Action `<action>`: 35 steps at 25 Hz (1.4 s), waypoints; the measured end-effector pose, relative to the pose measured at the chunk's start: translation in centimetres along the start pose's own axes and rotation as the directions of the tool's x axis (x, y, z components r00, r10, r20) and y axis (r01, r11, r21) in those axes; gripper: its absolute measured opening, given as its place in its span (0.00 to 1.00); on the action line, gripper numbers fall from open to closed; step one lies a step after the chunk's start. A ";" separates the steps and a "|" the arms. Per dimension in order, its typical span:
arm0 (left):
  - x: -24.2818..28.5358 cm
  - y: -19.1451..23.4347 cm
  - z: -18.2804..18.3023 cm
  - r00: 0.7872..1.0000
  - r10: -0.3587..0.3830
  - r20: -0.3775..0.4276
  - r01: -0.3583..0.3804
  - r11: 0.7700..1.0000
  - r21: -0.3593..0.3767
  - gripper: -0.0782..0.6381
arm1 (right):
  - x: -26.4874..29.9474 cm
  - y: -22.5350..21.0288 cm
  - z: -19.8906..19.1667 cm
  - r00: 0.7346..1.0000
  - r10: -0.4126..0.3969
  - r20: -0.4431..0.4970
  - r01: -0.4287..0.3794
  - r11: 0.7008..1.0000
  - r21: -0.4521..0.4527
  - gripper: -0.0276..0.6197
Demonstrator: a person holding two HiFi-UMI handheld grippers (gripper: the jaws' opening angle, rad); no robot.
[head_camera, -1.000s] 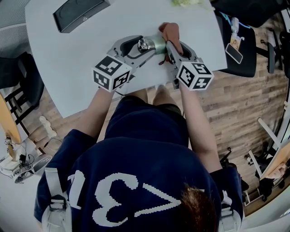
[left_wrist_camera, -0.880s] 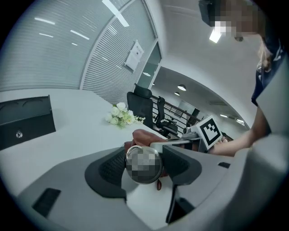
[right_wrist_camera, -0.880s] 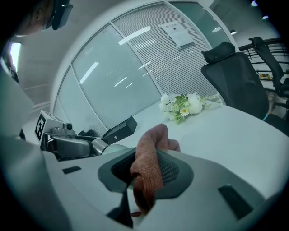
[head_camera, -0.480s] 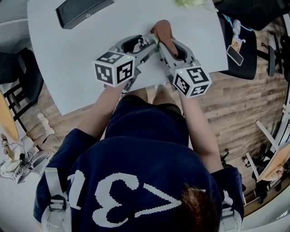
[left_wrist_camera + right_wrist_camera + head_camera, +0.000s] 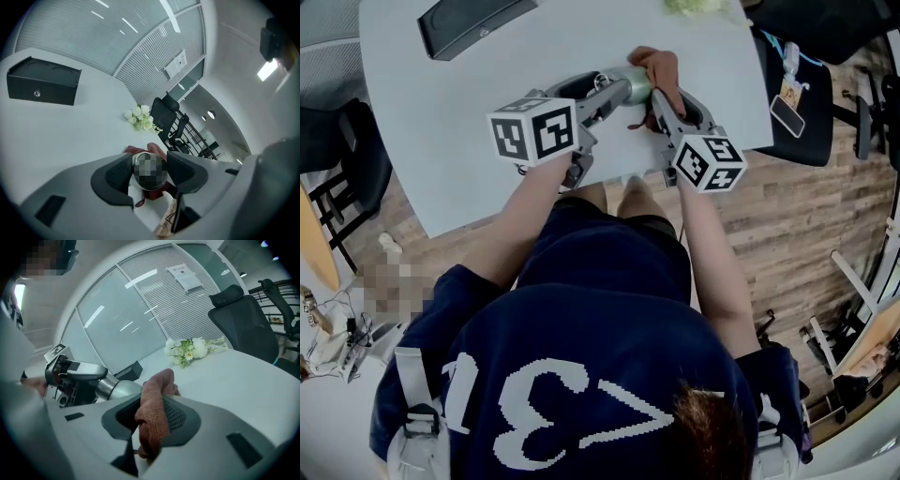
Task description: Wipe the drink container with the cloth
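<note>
The left gripper (image 5: pixel 149 172) has its 2 jaws set wide and closing, the dark ribbed pads pressing on either side of the pale green, metal-looking cylindrical drink container (image 5: pixel 635 86), seen end-on in the left gripper view. In the head view the drink container lies roughly level above the white bench (image 5: pixel 487 84), near the bench's front edge, with 1 end in those jaws and the other reaching toward the right gripper (image 5: pixel 151 420).

The right gripper's jaws stand at a middling width, clamped on a rust-brown, fuzzy cloth (image 5: pixel 152 413). The fold is pinched between the pads, with a bunch rising above them and a tail hanging below. In the head view the cloth lies against the free end of the drink container. The right gripper view shows the container's silvery neck and green body just beside the cloth, on its left.

Both marker cubes sit toward the person, whose bare forearms reach over the bench edge from a navy shirt.

Farther out on the bench, a black rectangular box (image 5: pixel 42 86) sits well apart to the left, and a small bunch of white flowers (image 5: pixel 190 350) lies at the far edge. A black mesh office chair (image 5: pixel 243 319) stands beyond the bench, over a wood-plank floor (image 5: pixel 787 244).
</note>
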State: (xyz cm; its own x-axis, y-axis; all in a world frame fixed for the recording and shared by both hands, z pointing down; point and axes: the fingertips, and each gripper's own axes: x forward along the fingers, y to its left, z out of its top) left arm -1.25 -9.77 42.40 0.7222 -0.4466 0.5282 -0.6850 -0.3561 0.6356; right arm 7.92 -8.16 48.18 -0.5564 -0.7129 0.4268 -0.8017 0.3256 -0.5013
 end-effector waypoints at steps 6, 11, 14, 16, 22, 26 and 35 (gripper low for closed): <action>1.1 -1.8 -0.3 0.999 -0.030 -0.041 0.033 0.996 0.085 0.44 | 0.4 -1.2 0.4 0.999 -0.032 -0.002 0.032 0.999 0.000 0.21; 1.6 -1.8 0.1 0.999 -0.049 -0.002 0.049 0.998 0.029 0.42 | -0.2 1.0 1.7 0.999 0.029 0.036 -0.028 0.999 -0.027 0.21; 1.8 -1.4 0.7 0.999 -0.047 0.025 0.047 0.999 -0.002 0.41 | -0.5 3.6 2.7 0.993 0.102 0.062 -0.098 0.993 -0.061 0.21; 1.6 -1.2 1.1 0.999 -0.035 0.041 0.036 0.999 -0.004 0.40 | -0.8 5.1 3.4 0.986 0.143 0.085 -0.138 0.988 -0.062 0.21; 1.2 -1.0 2.0 0.996 -0.004 0.089 0.003 1.000 0.015 0.36 | 0.1 3.9 3.0 0.989 0.124 0.080 -0.121 0.992 -0.037 0.21; 1.0 -0.6 2.6 0.993 0.017 0.113 -0.025 0.998 0.065 0.33 | 1.3 2.8 3.3 0.992 0.094 0.082 -0.093 0.995 -0.019 0.21; 0.6 -0.3 3.0 0.991 0.025 0.130 -0.043 0.989 0.143 0.34 | 2.3 3.2 4.1 0.996 0.058 0.061 -0.055 0.997 -0.053 0.21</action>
State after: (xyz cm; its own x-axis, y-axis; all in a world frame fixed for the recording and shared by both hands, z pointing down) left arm -0.89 -12.33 40.82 0.6864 -0.5581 0.4663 -0.7224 -0.4497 0.5252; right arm 4.97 -11.31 44.49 -0.5878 -0.7293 0.3500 -0.7803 0.3970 -0.4832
